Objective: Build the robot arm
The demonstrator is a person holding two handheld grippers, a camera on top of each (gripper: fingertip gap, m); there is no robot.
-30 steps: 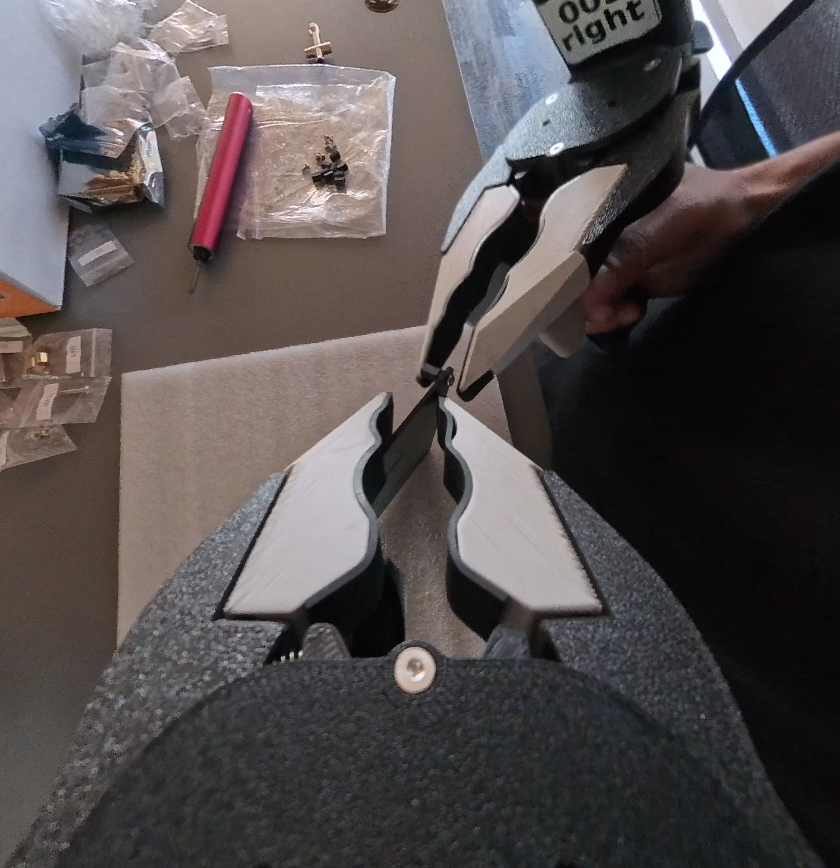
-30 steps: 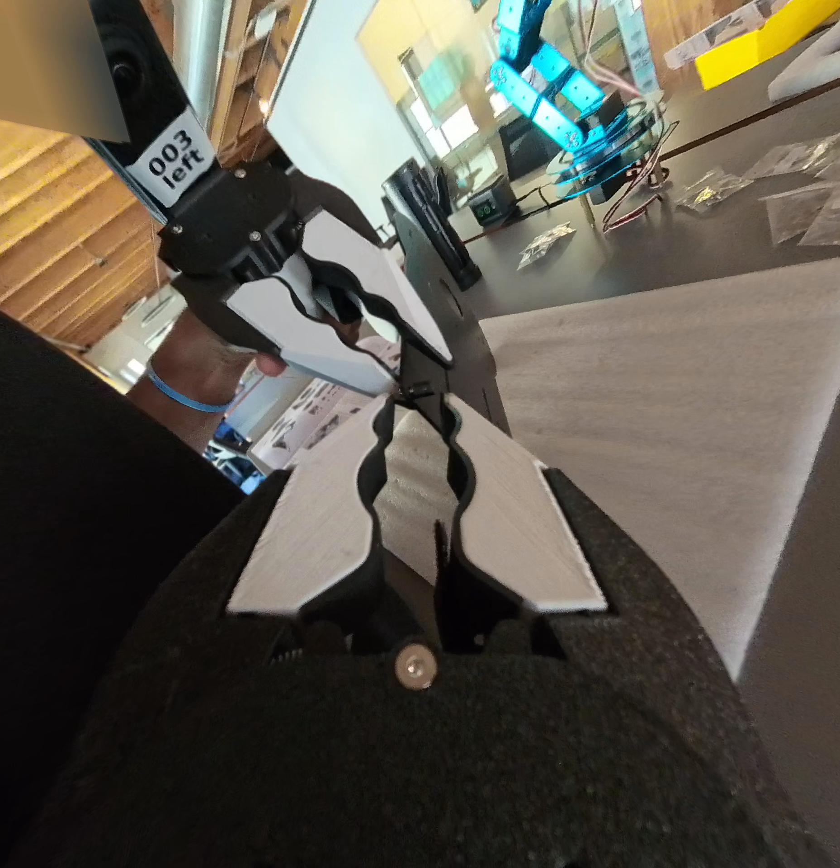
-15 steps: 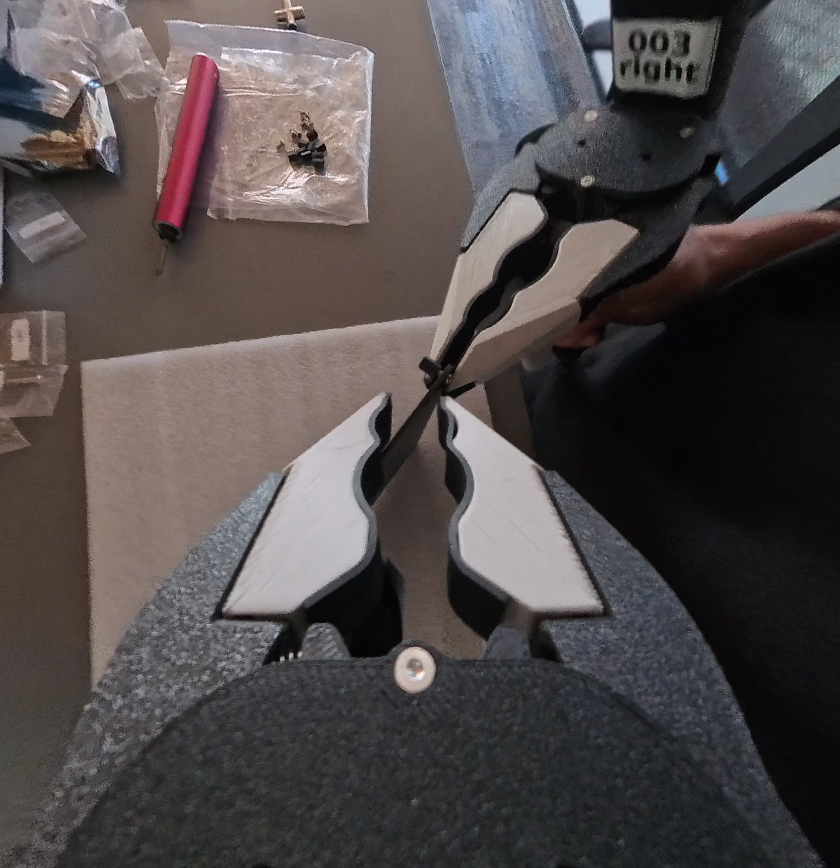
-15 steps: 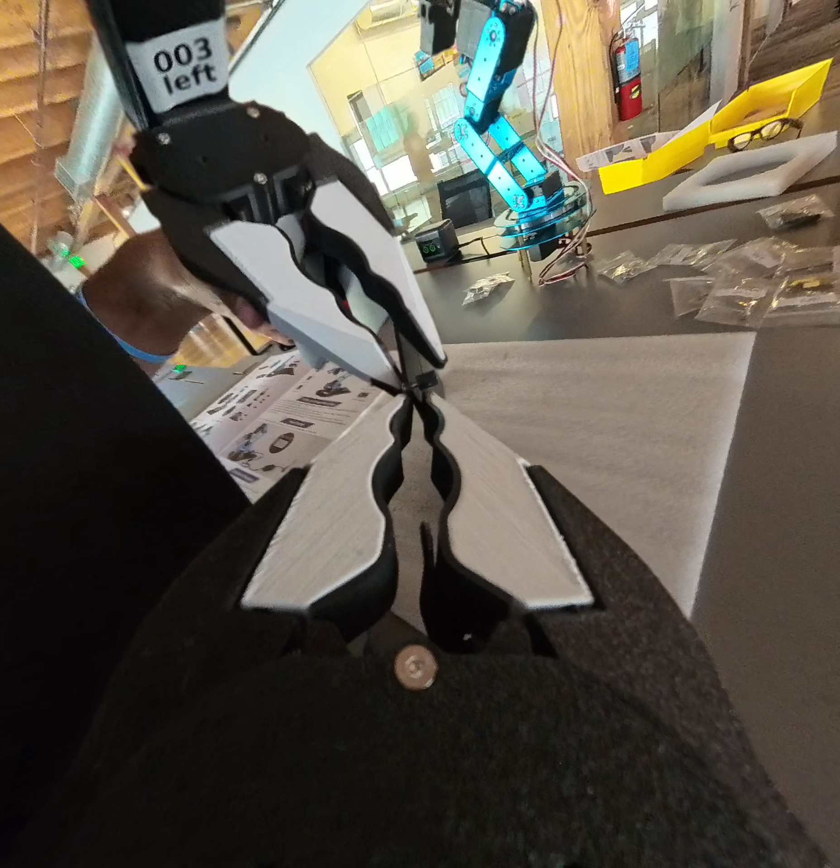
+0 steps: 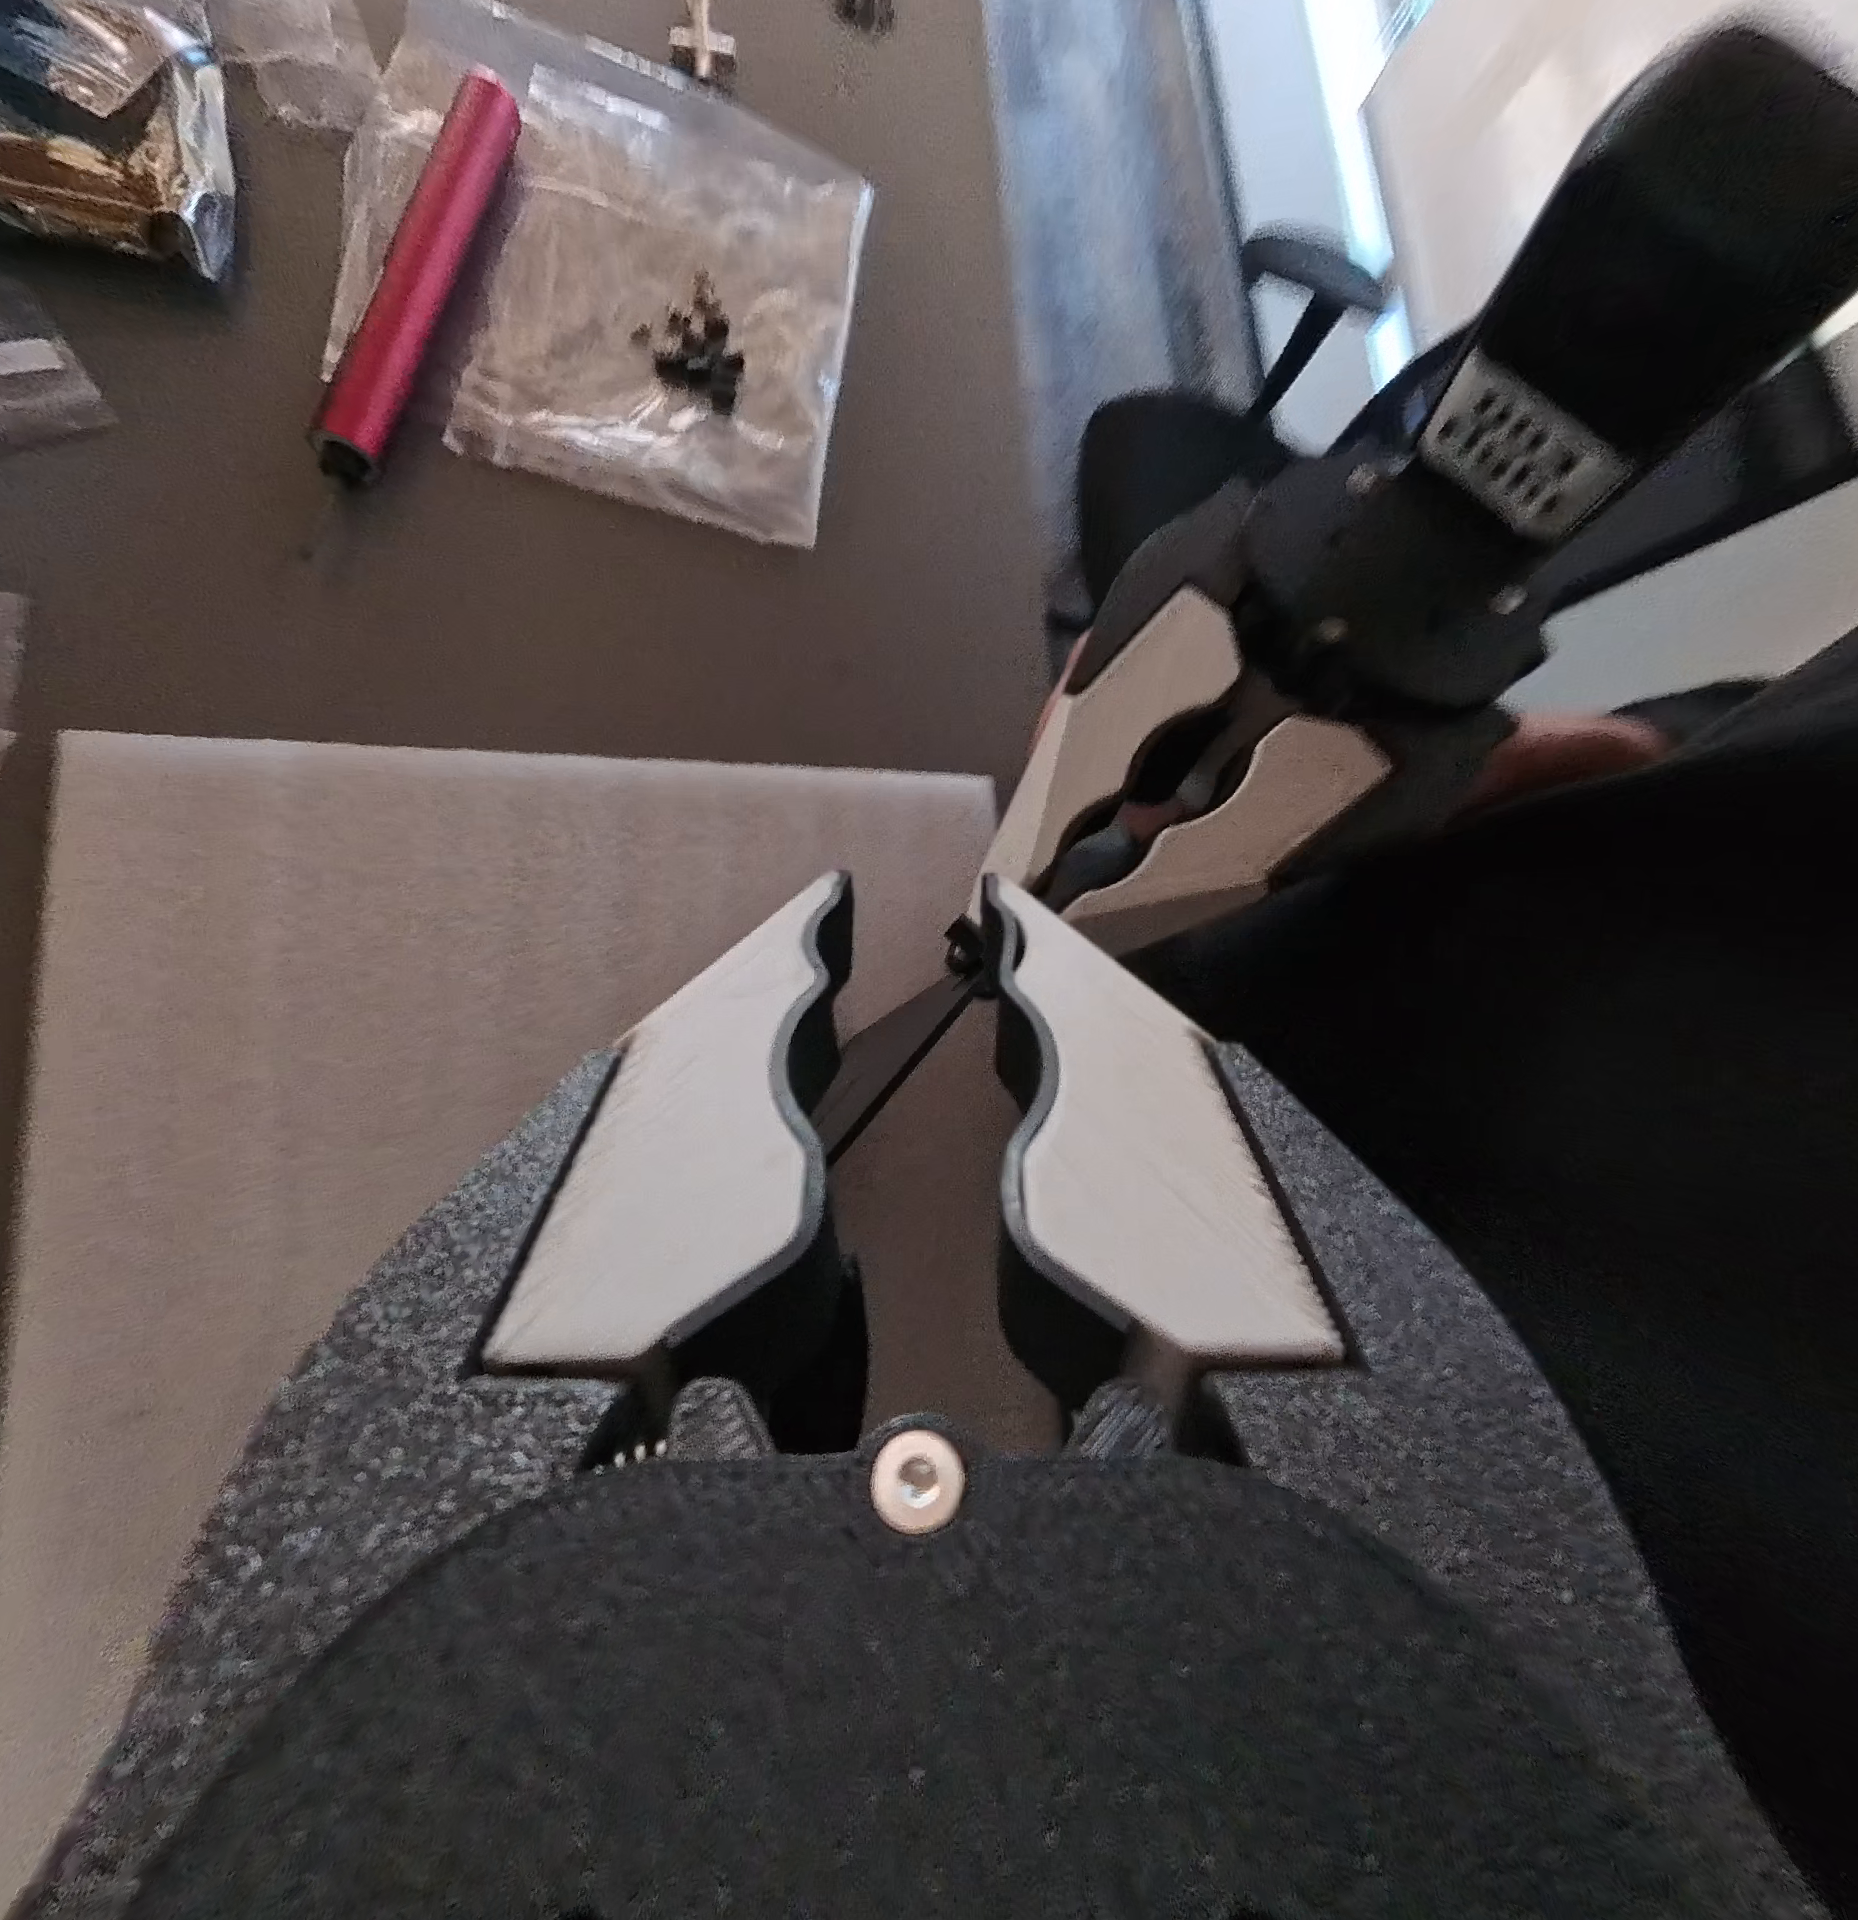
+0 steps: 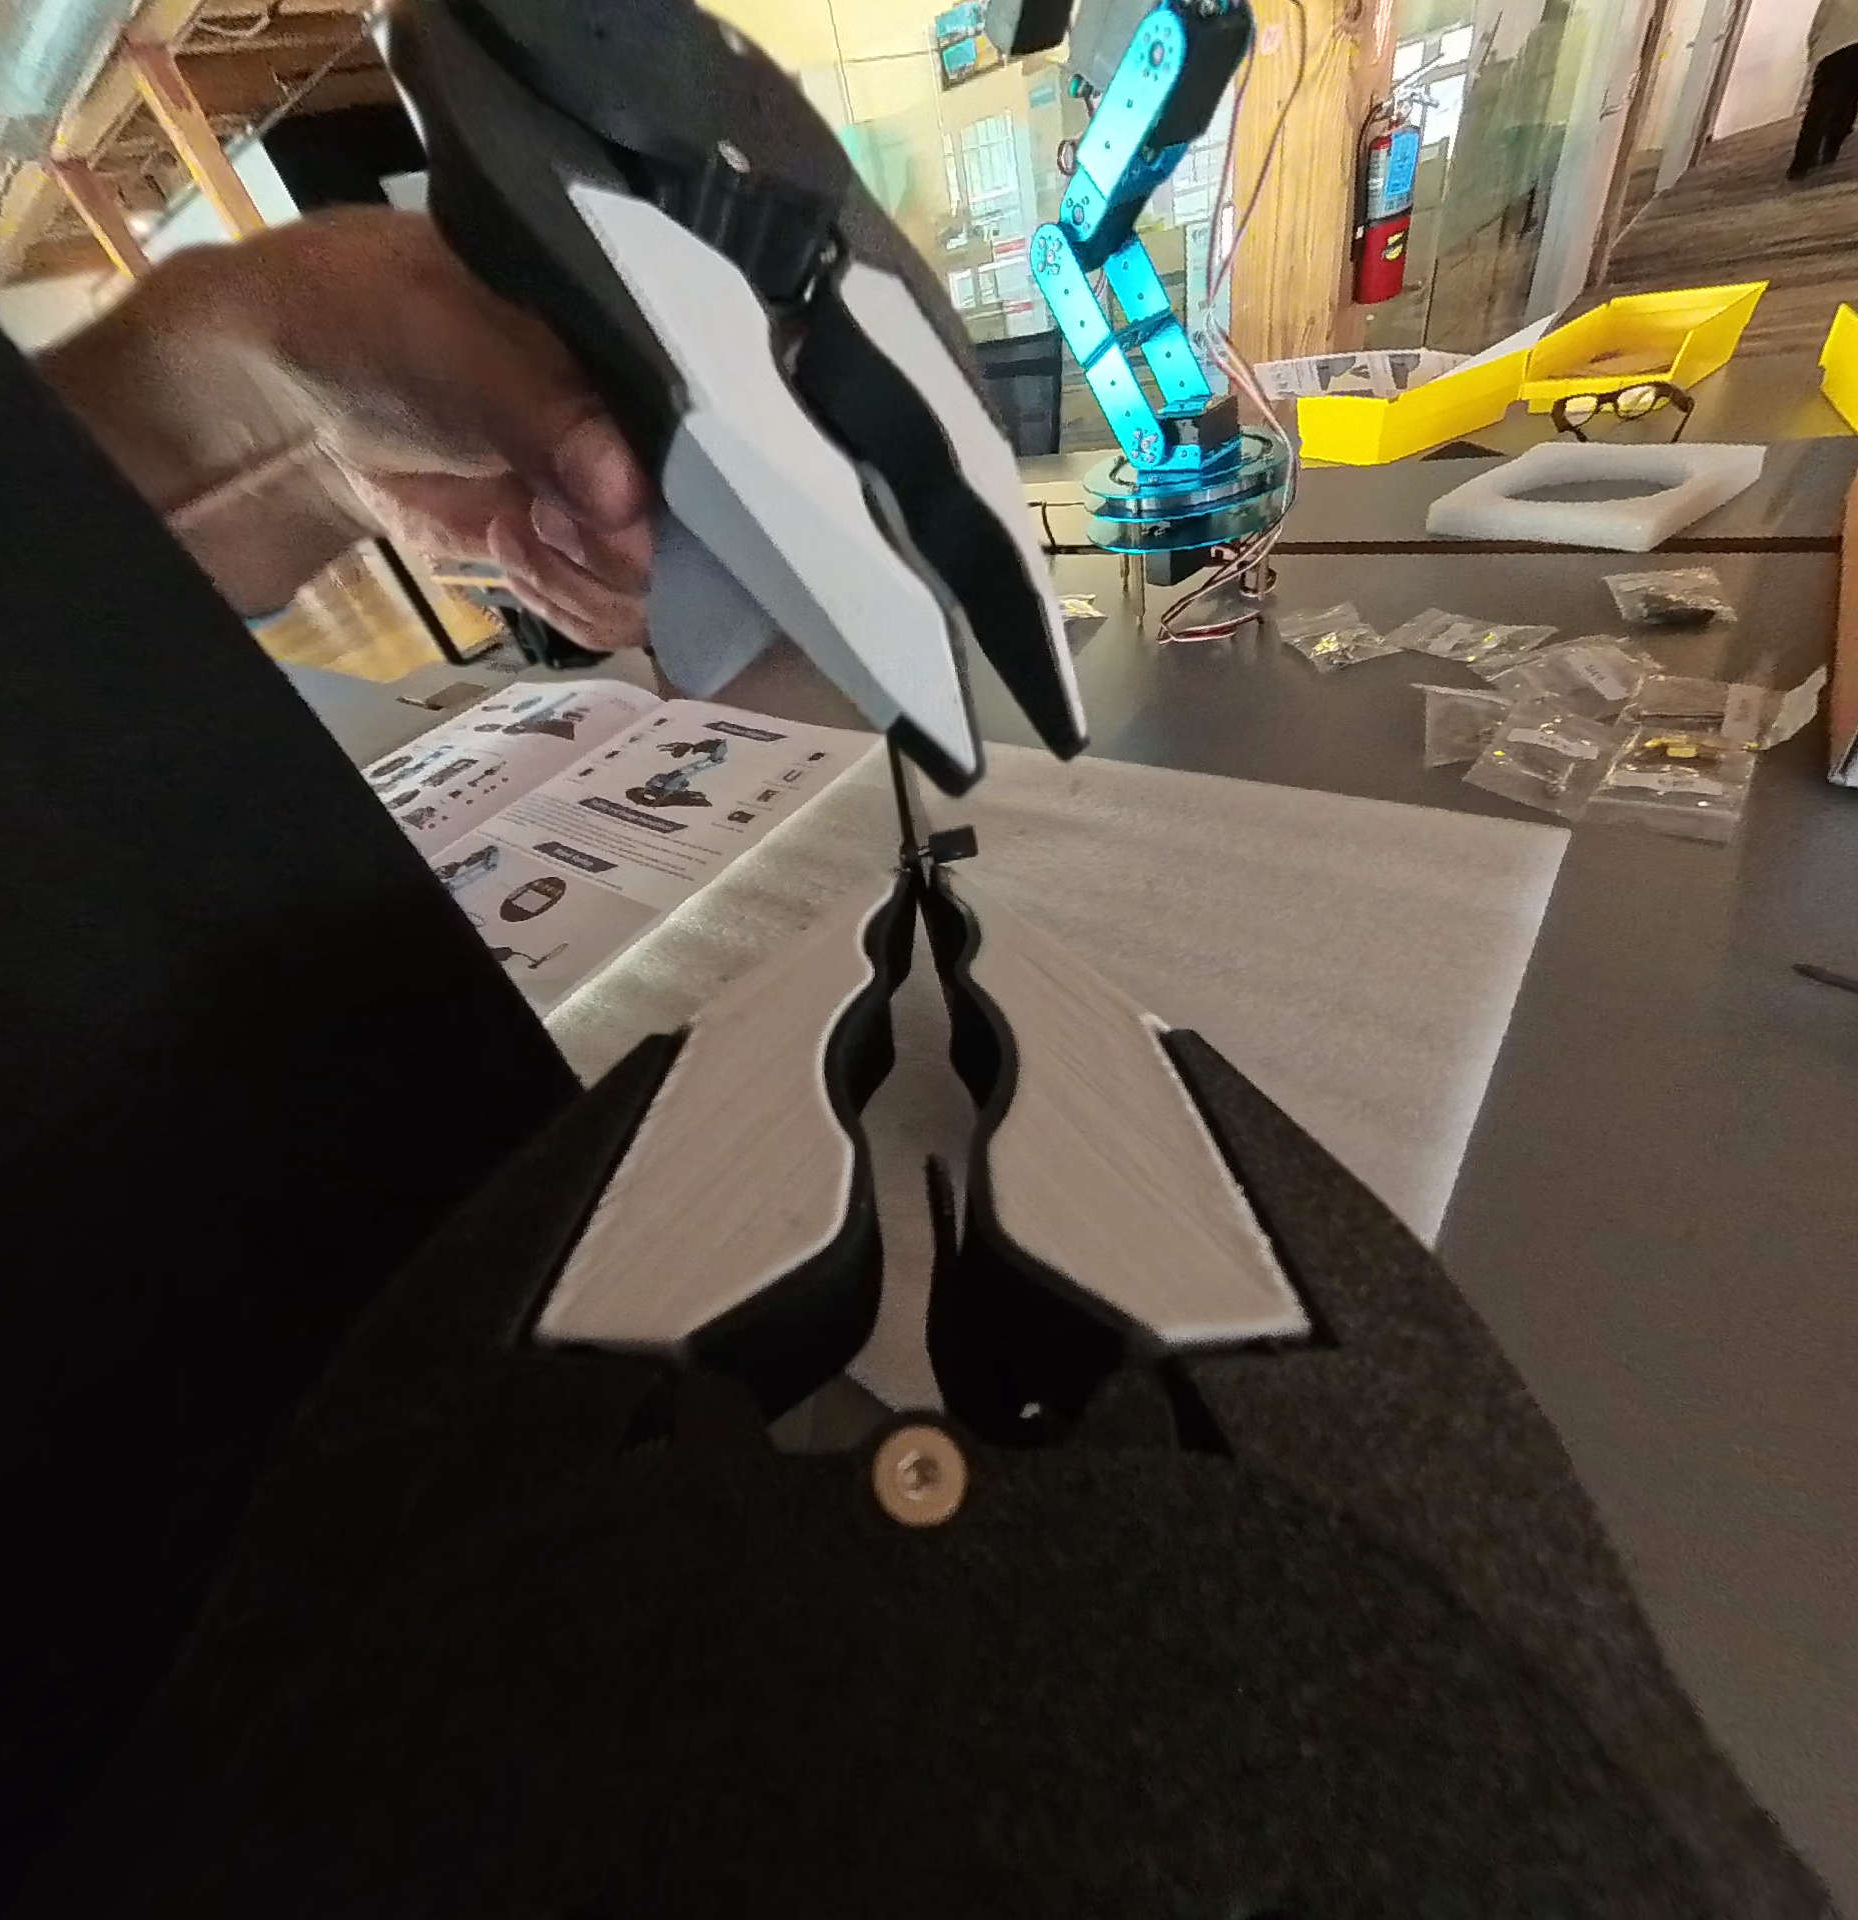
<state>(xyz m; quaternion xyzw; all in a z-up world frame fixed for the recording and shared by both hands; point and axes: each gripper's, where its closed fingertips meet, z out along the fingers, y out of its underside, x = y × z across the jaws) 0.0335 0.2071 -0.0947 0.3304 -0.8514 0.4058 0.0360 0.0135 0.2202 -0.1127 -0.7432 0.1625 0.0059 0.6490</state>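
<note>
My left gripper (image 5: 917, 894) holds a thin black plate (image 5: 894, 1049) that runs slantwise across the gap between its jaws, above a white foam sheet (image 5: 385, 987). My right gripper (image 6: 920, 883) is shut at its tips on the plate's end, where a small black part (image 6: 951, 840) sticks out. In the right wrist view the plate (image 6: 904, 810) shows edge-on as a thin line hanging from the left gripper (image 6: 1008, 764). In the left wrist view the right gripper (image 5: 1018, 899) comes in from the upper right, its tips partly hidden behind my right finger.
A red cylinder tool (image 5: 416, 270) and a clear bag of small black parts (image 5: 676, 343) lie on the brown table beyond the foam. An open manual (image 6: 613, 800), a blue robot arm (image 6: 1143, 312), a yellow box (image 6: 1476, 384), a foam frame (image 6: 1590, 488) and several parts bags (image 6: 1579, 727) surround it. The person's dark clothing fills one side. The grippers are tip to tip, or close to it.
Both grippers have turned while joined at the plate. The right gripper now comes in from farther right, and the left one sits higher above its tips. The plate now shows edge-on.
</note>
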